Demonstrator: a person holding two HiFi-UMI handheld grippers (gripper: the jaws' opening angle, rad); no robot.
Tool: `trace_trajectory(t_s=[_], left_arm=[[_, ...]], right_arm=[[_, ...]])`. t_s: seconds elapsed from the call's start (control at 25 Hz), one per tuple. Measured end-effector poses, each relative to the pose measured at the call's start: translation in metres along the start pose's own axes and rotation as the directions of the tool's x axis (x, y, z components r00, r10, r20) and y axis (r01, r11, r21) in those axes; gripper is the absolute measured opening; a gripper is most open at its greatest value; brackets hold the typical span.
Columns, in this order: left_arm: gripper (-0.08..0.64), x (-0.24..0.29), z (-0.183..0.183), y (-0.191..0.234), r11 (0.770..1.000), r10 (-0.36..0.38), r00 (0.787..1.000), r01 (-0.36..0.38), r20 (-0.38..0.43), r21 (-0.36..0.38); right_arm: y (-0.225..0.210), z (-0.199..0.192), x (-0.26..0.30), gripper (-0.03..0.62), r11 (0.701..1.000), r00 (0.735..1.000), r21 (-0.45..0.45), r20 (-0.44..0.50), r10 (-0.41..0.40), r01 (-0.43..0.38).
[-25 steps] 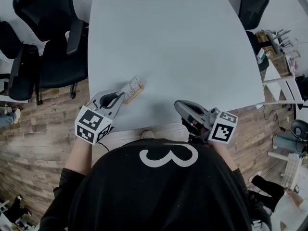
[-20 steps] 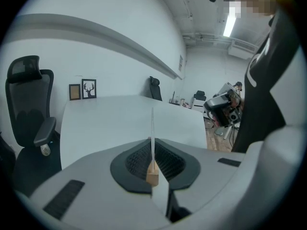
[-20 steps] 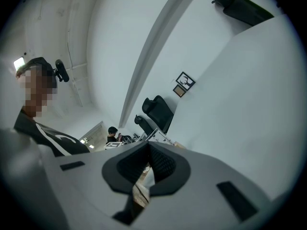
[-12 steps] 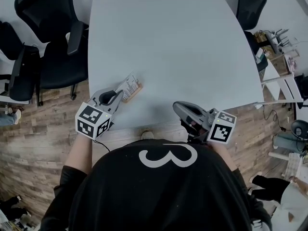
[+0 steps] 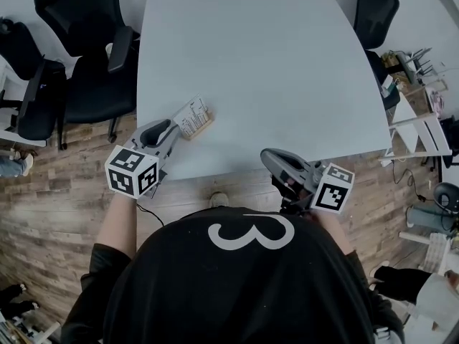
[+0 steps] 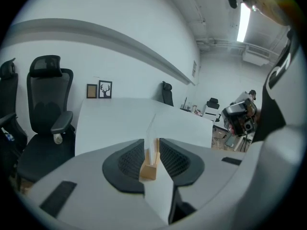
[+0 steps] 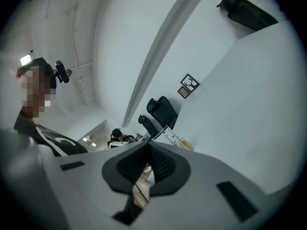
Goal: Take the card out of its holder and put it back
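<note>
Stands at the near edge of the table (image 5: 272,63), a gripper in each hand. Holds the left gripper (image 5: 174,130) over the table's near left corner, clenched on the wooden holder (image 5: 205,126), with the white card (image 5: 190,113) seated in its slot. In the left gripper view, shows both jaws pressed against the sides of the wooden block, with the card edge-on, rising out of the block and running forward past the jaw tips. Cannot tell whether the holder rests on the tabletop or hangs just above it.

Holds the right gripper (image 5: 267,156) at the table's near edge, toward the right side and well apart from the holder. In the right gripper view, shows those jaws squeezed together on nothing, with only a sliver of floor in the narrow slit below the pads, and the card and holder small beyond the jaw tips.

Around the table: black chairs (image 5: 79,56) along the left edge, one more by the far right corner, and a wood-plank floor (image 5: 50,192) below. Beyond the far edge, on the white wall, two small framed pictures (image 6: 98,90).
</note>
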State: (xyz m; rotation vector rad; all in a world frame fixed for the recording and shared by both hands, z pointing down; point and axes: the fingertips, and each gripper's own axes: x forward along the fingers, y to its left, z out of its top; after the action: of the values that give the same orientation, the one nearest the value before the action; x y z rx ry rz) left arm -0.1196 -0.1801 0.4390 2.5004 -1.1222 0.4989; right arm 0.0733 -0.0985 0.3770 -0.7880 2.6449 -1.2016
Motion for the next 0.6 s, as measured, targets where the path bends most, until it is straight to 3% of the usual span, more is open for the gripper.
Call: trace_trajectory(t_s=[0.12, 0.24, 0.4, 0.6], left_arm=[[0.094, -0.014, -0.005, -0.006, 0.998, 0.029, 1.0, -0.029, 0.005, -0.053], [0.094, -0.027, -0.01, -0.023, 0.989, 0.005, 1.0, -0.003, 0.013, -0.146], [0.092, -0.047, -0.005, -0.071, 0.97, -0.096, 0.993, 0.109, 0.069, -0.216], [0.054, -0.079, 0.018, -0.135, 0.935, -0.216, 0.96, 0.255, 0.175, -0.245]], right_arm=[[0.009, -0.004, -0.007, 0.009, 1.0, 1.0, -0.011, -0.002, 0.011, -0.011], [0.019, -0.009, -0.015, 0.009, 0.999, 1.0, -0.022, -0.009, 0.024, -0.024], [0.035, -0.017, -0.027, 0.009, 0.998, 0.999, -0.033, -0.018, 0.045, -0.046], [0.058, -0.032, -0.04, 0.009, 0.995, 0.997, -0.058, -0.033, 0.076, -0.078]])
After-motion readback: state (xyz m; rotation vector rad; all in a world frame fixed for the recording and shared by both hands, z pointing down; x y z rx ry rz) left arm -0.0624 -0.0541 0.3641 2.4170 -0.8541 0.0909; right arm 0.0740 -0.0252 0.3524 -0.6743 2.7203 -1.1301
